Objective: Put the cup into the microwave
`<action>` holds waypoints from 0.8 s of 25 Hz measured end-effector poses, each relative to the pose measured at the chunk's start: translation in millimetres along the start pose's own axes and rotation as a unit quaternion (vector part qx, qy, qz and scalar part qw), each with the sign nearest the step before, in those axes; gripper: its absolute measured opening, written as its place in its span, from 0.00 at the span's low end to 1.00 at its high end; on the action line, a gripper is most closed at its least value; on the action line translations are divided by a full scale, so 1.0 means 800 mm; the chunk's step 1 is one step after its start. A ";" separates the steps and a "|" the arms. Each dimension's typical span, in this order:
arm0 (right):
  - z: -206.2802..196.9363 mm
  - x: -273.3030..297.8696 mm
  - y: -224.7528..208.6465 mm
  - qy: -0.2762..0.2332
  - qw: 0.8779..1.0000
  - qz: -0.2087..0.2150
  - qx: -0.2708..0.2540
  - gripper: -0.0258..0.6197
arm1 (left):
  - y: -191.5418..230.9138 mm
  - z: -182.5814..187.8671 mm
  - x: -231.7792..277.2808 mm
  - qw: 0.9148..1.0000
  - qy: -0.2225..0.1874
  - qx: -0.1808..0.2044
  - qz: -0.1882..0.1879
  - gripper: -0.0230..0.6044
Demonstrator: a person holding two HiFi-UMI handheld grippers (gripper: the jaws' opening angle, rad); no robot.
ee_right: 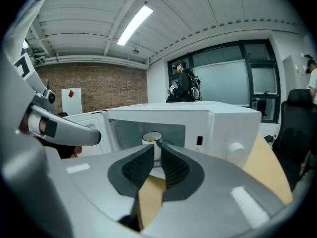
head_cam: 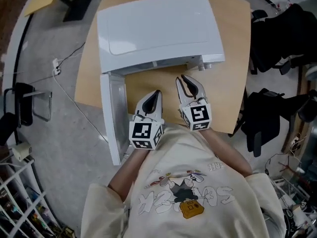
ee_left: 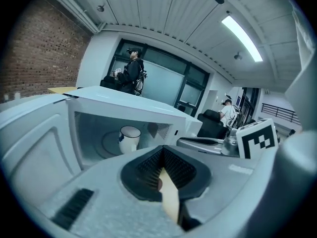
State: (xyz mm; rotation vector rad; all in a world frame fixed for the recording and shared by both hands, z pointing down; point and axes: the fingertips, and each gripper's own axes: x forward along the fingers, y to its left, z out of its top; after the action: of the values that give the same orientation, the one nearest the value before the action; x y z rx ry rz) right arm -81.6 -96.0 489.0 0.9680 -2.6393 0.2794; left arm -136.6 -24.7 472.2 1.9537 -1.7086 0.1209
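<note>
— Standing inside the microwave (head_cam: pixel 158 29), upright on its turntable, is the white cup (ee_left: pixel 130 139); the door (head_cam: pixel 113 113) is swung open at the left.
— And the two grippers?
— Left gripper (head_cam: pixel 158 92): jaws together, empty. Right gripper (head_cam: pixel 182 78): jaws a narrow gap apart, nothing between them, the cup showing beyond. Both hang over the wooden table (head_cam: pixel 235 43), near the open cavity.

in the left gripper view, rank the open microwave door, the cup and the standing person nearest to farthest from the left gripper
1. open microwave door, close by on the left.
2. cup, ahead, inside the microwave.
3. standing person, far back by the dark windows.
</note>
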 end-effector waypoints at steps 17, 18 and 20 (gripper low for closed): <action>-0.057 -0.128 -0.076 0.052 0.993 -0.083 0.066 0.05 | -0.083 -0.019 0.056 0.994 0.032 0.077 -0.076 0.04; -0.057 -0.130 -0.076 0.052 0.993 -0.082 0.067 0.05 | -0.085 -0.020 0.056 0.993 0.033 0.078 -0.077 0.04; -0.057 -0.132 -0.075 0.051 0.993 -0.081 0.068 0.05 | -0.087 -0.022 0.055 0.993 0.035 0.077 -0.077 0.04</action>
State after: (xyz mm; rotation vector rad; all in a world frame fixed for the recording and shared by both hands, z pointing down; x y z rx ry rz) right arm 43.8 -65.2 498.5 1.1713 -2.4575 0.4612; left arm -57.9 -52.2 482.0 2.1600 -1.5369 0.2686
